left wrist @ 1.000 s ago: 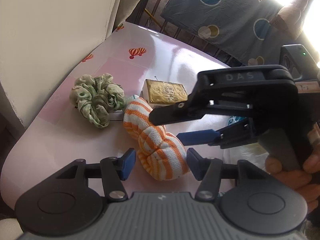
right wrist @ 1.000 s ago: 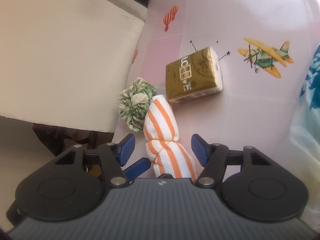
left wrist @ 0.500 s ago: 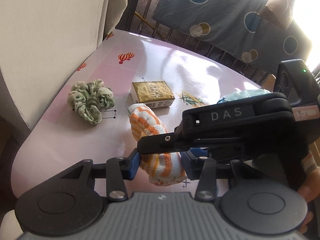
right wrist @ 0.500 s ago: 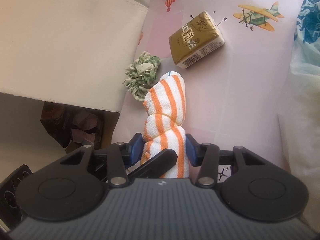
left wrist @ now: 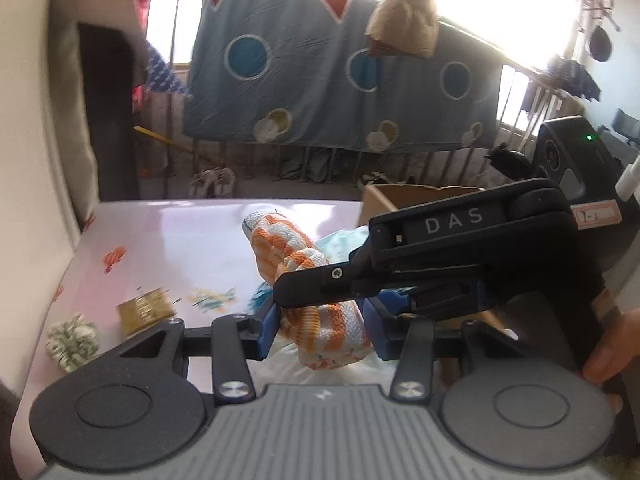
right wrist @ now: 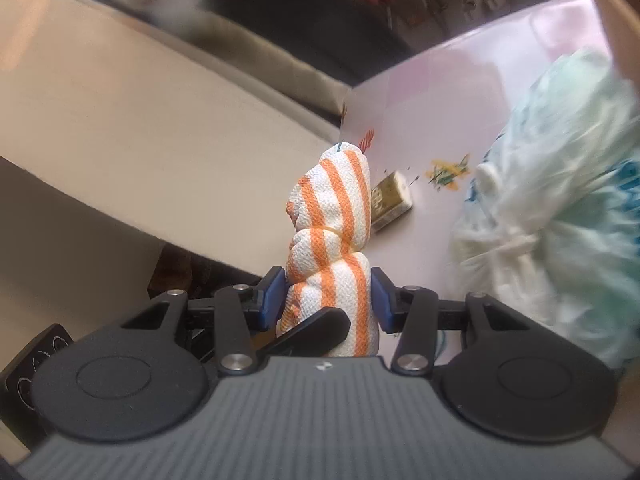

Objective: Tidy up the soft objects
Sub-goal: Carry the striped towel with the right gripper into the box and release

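Two claws meet on one orange-and-white striped towel roll (left wrist: pixel 316 316), which is lifted off the pink surface (left wrist: pixel 192 248). From the left wrist view, the left claw (left wrist: pixel 322 330) has its blue pads pressed against the near end of the roll, one on each side, while the far end of the roll rises up and away toward the window. The right claw (left wrist: pixel 384 300) comes in from the right across the roll, its black finger (left wrist: pixel 320 286) lying over the cloth, and part of a hand (left wrist: pixel 612 344) shows at the right edge on its handle. At the near left of the surface lie a green scrunchie (left wrist: pixel 72 342) and, just beside it, a gold tissue pack (left wrist: pixel 146 312); a cardboard box (left wrist: pixel 416 198) stands at the far right, and a blue cloth with circles (left wrist: pixel 320 80) hangs over the railing behind. From the right wrist view, the right claw (right wrist: pixel 328 300) pinches the lower part of the roll (right wrist: pixel 332 220) between its blue pads, and the roll stands upright above them. A black finger of the left claw (right wrist: pixel 312 330) crosses just in front of the roll's base. Behind the roll lies the tissue pack (right wrist: pixel 390 202), partly hidden, and a pale plastic bag (right wrist: pixel 560 208) fills the right side.
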The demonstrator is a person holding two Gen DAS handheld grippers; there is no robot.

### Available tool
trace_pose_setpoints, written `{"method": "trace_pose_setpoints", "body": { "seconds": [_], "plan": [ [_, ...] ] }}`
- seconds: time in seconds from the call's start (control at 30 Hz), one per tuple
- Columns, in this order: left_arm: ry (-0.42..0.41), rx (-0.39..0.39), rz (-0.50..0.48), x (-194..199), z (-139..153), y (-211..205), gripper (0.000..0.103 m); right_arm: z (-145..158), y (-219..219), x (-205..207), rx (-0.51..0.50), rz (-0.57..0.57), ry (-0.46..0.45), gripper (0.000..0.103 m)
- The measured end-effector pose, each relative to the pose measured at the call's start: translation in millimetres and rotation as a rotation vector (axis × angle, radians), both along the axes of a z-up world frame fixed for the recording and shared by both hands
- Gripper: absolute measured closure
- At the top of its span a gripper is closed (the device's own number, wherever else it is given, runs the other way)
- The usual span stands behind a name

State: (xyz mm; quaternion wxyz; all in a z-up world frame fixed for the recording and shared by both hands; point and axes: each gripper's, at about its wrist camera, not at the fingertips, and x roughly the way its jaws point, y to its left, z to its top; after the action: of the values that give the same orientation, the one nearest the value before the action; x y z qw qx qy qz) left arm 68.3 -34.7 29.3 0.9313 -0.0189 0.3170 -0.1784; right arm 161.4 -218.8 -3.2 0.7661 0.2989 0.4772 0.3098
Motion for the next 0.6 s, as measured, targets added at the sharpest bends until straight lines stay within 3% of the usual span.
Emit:
{"method": "trace_pose_setpoints", "body": {
  "seconds": [0.13,0.37,0.47,0.6],
  "plan": [
    [-0.035,0.005,-0.138,0,12,-64,0.055,24,-75,-24,-0.005,-0.118,-0.046,0.059],
    [-0.016,-0.012,-0.357,4,0,-164,0.053,35,-194,-72,-0.055,-0.314,-0.054,0.060],
    [0.016,-0.019,-0.424,5,-8,-191,0.052,30,-231,-87,-0.081,-0.373,-0.033,0.061],
    [0.046,-0.009,-0.443,3,-20,-202,0.051,21,-262,-98,-0.139,-0.417,-0.026,0.061]
  ]
}}
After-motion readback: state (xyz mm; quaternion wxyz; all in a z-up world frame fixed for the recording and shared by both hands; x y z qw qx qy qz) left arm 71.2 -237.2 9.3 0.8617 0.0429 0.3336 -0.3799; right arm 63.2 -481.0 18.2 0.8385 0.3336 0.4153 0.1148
